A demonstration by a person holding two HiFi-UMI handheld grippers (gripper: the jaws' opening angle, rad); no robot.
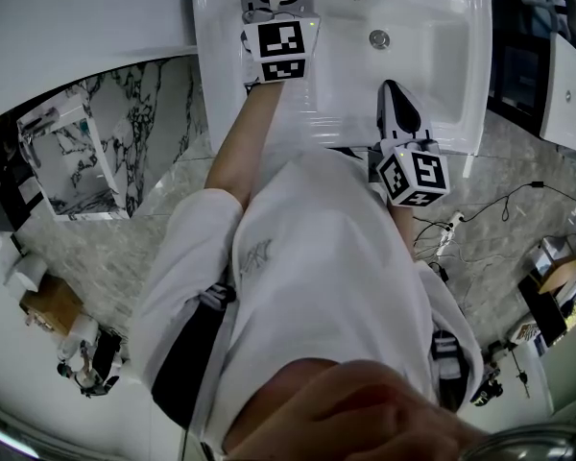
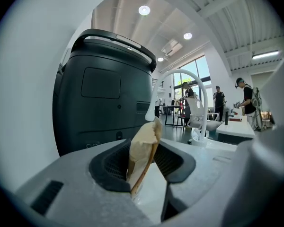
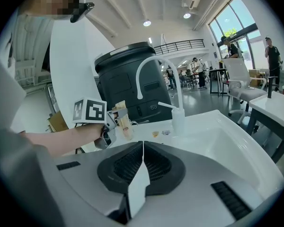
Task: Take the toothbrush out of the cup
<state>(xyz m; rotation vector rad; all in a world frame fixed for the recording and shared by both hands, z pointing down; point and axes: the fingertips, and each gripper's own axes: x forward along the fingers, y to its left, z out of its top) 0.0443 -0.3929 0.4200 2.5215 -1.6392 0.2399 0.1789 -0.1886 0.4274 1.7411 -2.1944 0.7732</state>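
The tan toothbrush (image 2: 141, 162) leans between the pads of the left gripper (image 2: 145, 143), which press on it from both sides. Its lower end reaches into a clear cup (image 3: 127, 132) on the far left corner of the white sink (image 1: 461, 84). The right gripper (image 3: 143, 148) hangs over the basin, its jaws together on nothing. A black bin (image 2: 104, 93) stands behind the cup.

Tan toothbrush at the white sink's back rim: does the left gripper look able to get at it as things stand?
Likely yes. The left gripper has the tan toothbrush right between its jaws, both sides seemingly pressing on it, with nothing else in that gap.
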